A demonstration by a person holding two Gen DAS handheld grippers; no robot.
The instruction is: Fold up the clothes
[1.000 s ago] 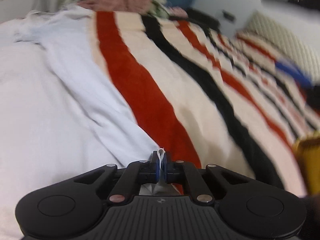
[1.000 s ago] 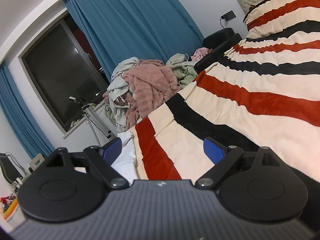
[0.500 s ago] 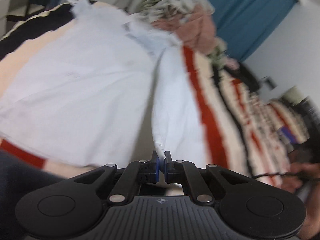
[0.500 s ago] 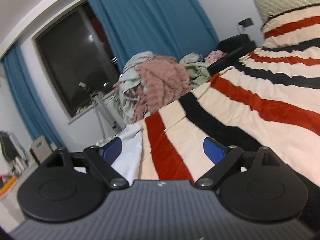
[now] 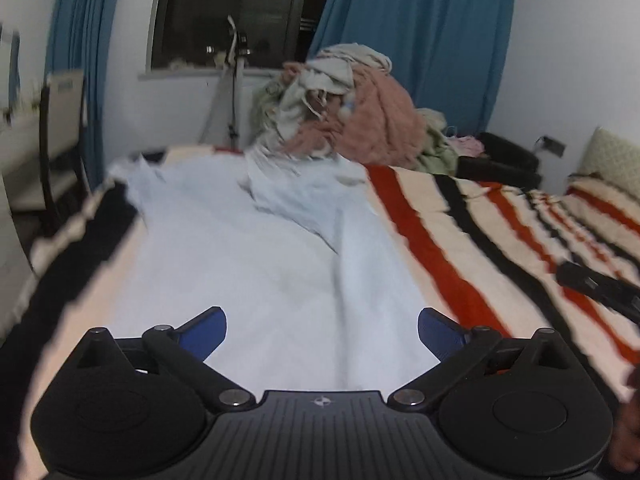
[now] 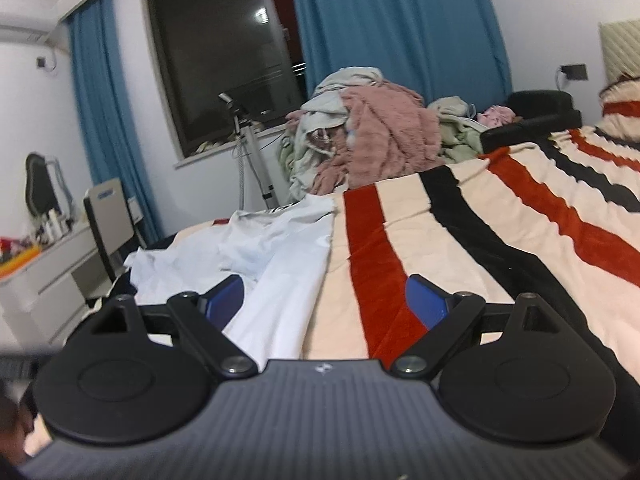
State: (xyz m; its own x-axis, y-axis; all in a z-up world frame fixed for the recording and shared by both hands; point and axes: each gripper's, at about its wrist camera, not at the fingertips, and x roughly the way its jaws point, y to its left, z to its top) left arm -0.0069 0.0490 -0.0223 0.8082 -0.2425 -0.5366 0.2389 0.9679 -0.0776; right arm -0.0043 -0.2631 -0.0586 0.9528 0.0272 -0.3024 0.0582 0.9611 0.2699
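White garment (image 5: 240, 264) lies spread on the striped blanket (image 5: 472, 232), filling the centre and lower left of my left wrist view; a rumpled fold sits at its far end, upper centre. In the right wrist view I see the same cloth at lower left, its edge running along a red stripe.

Left gripper (image 5: 322, 330), bottom centre of its view: my jaws have just been opening and now stand wide apart, blue pads clear of the fabric, nothing pinched between them. The garment lies beneath and beyond.

Right gripper (image 6: 324, 302), bottom centre of its view: jaws spread, nothing clamped. Its left pad sits over the white cloth, its right pad over the blanket's red stripe.

Behind, upper centre in both views: a heap of clothes (image 6: 360, 136) with a pink fleece, then blue curtains (image 6: 400, 28) beside a dark window (image 6: 224, 48). Far left, a desk (image 6: 44, 272), blurred.
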